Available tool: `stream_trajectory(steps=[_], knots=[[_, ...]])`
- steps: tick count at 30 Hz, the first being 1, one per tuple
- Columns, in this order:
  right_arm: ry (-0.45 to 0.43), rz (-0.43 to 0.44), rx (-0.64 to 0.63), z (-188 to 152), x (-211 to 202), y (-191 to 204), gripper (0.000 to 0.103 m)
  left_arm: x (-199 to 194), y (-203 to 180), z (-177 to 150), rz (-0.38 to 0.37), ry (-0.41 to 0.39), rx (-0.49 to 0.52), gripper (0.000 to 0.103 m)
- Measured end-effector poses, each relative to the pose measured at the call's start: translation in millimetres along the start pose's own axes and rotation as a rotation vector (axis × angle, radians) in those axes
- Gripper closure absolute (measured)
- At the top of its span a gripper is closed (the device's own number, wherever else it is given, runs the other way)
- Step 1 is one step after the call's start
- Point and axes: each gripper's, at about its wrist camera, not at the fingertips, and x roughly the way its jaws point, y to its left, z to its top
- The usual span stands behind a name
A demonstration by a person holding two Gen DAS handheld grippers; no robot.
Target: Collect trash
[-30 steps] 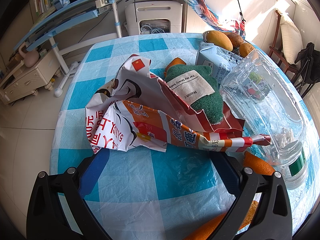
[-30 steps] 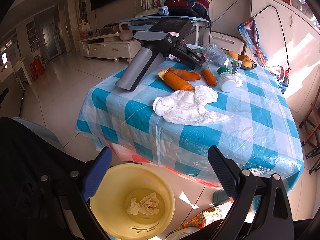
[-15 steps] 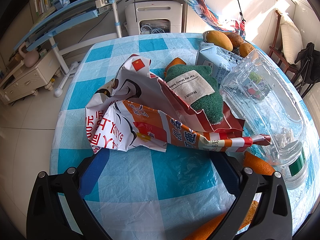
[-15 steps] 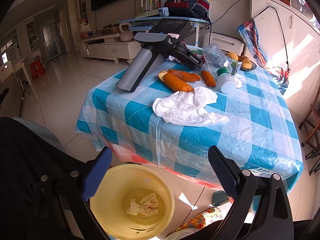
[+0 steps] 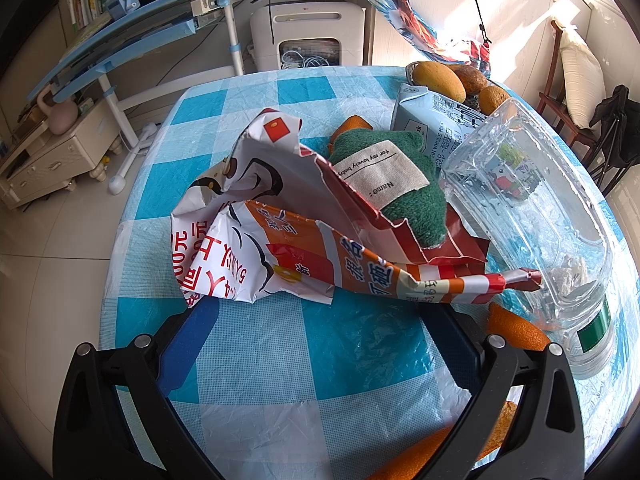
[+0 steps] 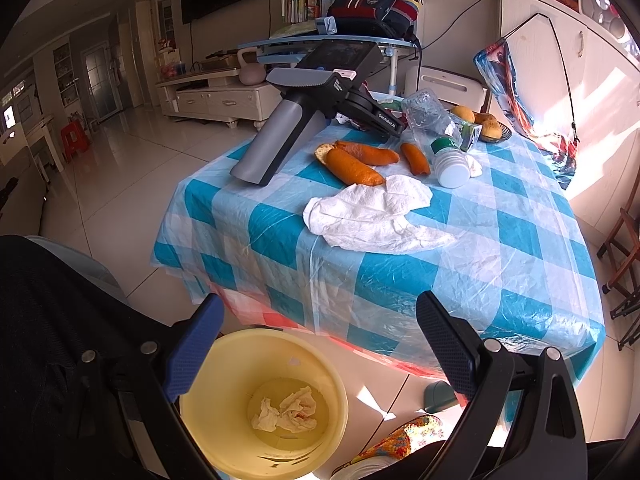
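A torn snack wrapper [image 5: 288, 240] lies on the blue-checked tablecloth [image 5: 280, 360], just ahead of the left gripper [image 5: 320, 320], whose jaws stand apart around bare cloth. A green cloth [image 5: 400, 184] rests on the wrapper's far side, with a clear plastic bottle [image 5: 540, 216] lying to the right and a milk carton [image 5: 436, 120] beyond. The right gripper [image 6: 320, 320] hangs near the table's edge, jaws apart and empty, above a yellow bin [image 6: 320, 440] holding a crumpled tissue [image 6: 288, 414]. On the table, a white tissue [image 6: 372, 216] lies near orange peels [image 6: 356, 164].
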Motion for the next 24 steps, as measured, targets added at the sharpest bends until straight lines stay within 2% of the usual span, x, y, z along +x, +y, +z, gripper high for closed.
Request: stream_trajectory(steps=[24], knots=[[-0.001,0.004,-0.005,1.2,0.0,0.2,0.010,0.1,-0.3,-0.3,0.000,0.000,0.000,0.007]])
